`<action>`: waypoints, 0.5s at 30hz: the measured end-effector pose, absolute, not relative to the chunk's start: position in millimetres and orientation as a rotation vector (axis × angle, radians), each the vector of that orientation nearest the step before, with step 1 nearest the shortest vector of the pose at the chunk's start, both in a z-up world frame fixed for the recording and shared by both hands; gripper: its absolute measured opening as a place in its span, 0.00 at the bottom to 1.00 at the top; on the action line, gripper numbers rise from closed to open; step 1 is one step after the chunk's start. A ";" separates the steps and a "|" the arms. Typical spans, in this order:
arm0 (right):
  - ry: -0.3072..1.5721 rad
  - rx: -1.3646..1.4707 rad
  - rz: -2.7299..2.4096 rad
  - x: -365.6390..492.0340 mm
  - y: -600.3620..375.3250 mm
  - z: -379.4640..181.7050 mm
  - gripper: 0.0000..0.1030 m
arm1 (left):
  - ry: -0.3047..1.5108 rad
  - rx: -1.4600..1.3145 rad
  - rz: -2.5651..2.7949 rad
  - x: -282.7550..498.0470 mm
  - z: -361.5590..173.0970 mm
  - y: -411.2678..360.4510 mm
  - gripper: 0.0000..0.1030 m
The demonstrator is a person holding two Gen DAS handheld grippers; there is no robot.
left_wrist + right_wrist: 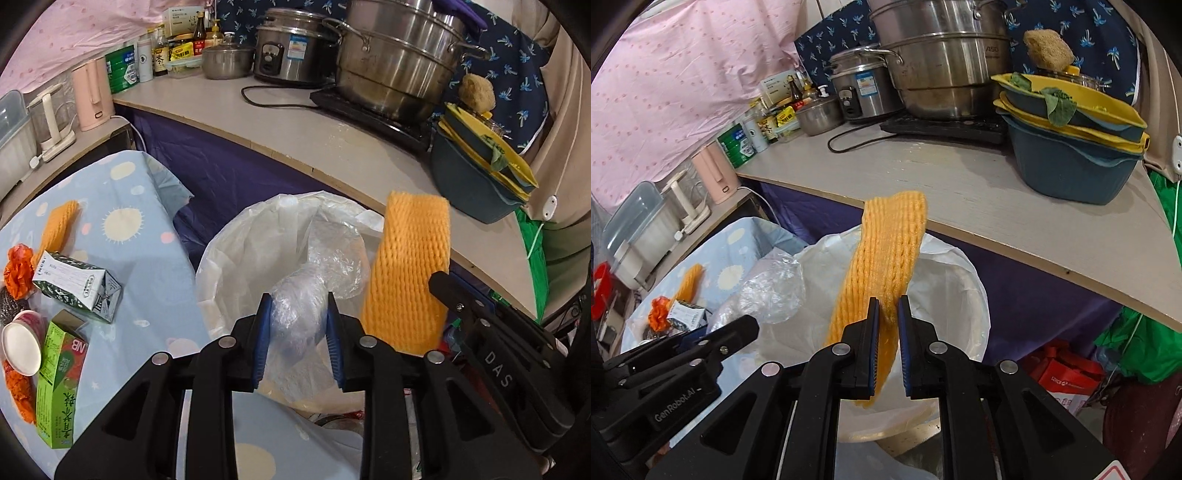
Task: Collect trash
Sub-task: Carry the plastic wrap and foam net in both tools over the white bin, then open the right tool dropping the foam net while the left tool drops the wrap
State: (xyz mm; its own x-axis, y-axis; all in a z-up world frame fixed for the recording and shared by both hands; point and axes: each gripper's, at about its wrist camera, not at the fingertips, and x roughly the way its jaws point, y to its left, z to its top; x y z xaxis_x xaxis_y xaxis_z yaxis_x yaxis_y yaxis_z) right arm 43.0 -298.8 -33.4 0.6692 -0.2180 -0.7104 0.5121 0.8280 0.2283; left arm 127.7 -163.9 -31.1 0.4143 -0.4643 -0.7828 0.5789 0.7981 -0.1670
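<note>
While both grippers tilt downward over the lined bin (pixel 236 258), each carries a piece of trash. Nearest in the left wrist view, the left gripper (pixel 298 334) is clenched on a clear plastic wad (pixel 295 314), its blue pads pressing the crumpled film from either side, and the wad hangs directly above the bin's white liner. Just to its right, the right gripper (pixel 887 345) has its pads close on the lower part of an orange foam net (pixel 882 273); the net's long axis runs up and away from the jaws, its free end leaning out over the bin mouth toward the bench (pixel 960 192) edge. Both loads already sit over the opening, so the drop seems to need only a release, the left hand's wad being more central. Farther left, on the blue cloth (pixel 147 206), more trash waits: a milk carton (pixel 79 286), a green box (pixel 61 380), a paper cup (pixel 20 341) and a second net (pixel 59 225). Beyond, pots (pixel 399 55) stand on the bench.
</note>
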 end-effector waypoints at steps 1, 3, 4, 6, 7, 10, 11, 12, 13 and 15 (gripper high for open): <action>0.728 0.442 -0.432 43.8 -300.5 -34.3 0.13 | 0.936 0.139 -0.657 128.6 -32.8 -165.8 0.33; 0.720 0.456 -0.440 43.9 -303.6 -34.1 0.24 | 0.929 0.144 -0.634 129.7 -33.8 -166.9 0.46; 0.710 0.461 -0.445 42.6 -304.9 -32.5 0.27 | 0.926 0.141 -0.630 129.8 -33.4 -166.9 0.53; 0.692 0.463 -0.448 40.3 -304.5 -27.7 0.33 | 0.913 0.137 -0.615 129.2 -30.9 -165.8 0.61; 0.686 0.461 -0.448 39.7 -304.1 -25.1 0.34 | 0.906 0.136 -0.614 128.6 -29.6 -164.8 0.63; 0.666 0.453 -0.444 37.3 -301.0 -17.0 0.37 | 0.894 0.139 -0.603 127.3 -25.0 -163.0 0.65; 0.662 0.450 -0.442 37.0 -299.1 -14.7 0.39 | 0.891 0.136 -0.599 127.1 -23.6 -162.0 0.65; 0.656 0.447 -0.441 36.4 -297.3 -12.2 0.39 | 0.891 0.130 -0.595 127.0 -22.4 -160.5 0.65; 0.651 0.444 -0.439 36.0 -295.7 -9.7 0.40 | 0.891 0.123 -0.593 126.9 -21.2 -158.8 0.66; 0.644 0.440 -0.433 35.1 -292.5 -5.2 0.40 | 0.887 0.114 -0.587 126.8 -19.1 -155.8 0.66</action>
State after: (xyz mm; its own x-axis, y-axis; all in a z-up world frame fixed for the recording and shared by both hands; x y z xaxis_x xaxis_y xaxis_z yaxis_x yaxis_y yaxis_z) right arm 35.1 -292.5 -5.2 0.7185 -0.2452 -0.6508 0.5103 0.8217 0.2539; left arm 126.8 -155.8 -19.1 0.4868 -0.4353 -0.7573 0.5268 0.8379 -0.1429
